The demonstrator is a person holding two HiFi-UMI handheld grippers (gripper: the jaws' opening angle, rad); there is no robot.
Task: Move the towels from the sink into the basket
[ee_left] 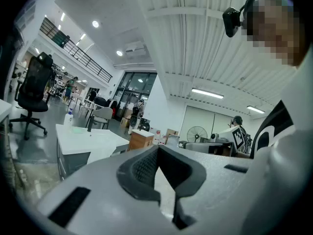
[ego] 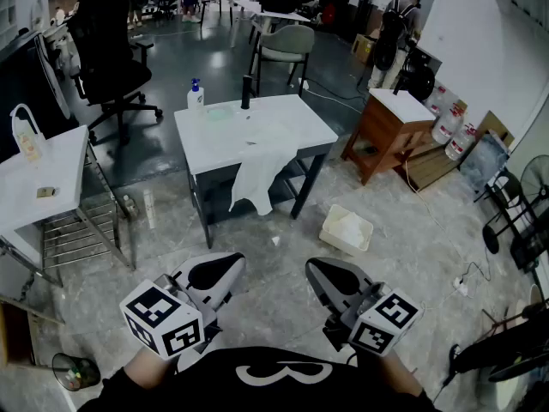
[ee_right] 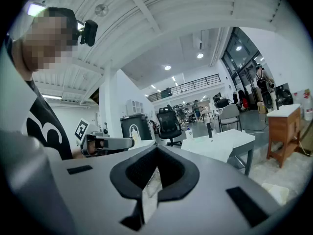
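A white towel (ego: 257,177) hangs over the front edge of the white sink table (ego: 206,148) in the head view. More pale cloth (ego: 271,133) lies on top by the black faucet (ego: 247,91). A white basket (ego: 346,229) stands on the floor to the right of the table. Both grippers are low and near my body, well short of the table. My left gripper (ego: 225,269) (ee_left: 157,151) is shut with nothing in it. My right gripper (ego: 322,273) (ee_right: 156,151) is also shut and holds nothing. The right gripper view shows the table with the draped towel (ee_right: 215,153).
A soap bottle (ego: 196,95) stands at the table's back left corner. To the left are a white side table (ego: 43,187) and a black office chair (ego: 111,63). A wooden cabinet (ego: 390,131) stands to the right, and a grey chair (ego: 287,50) behind.
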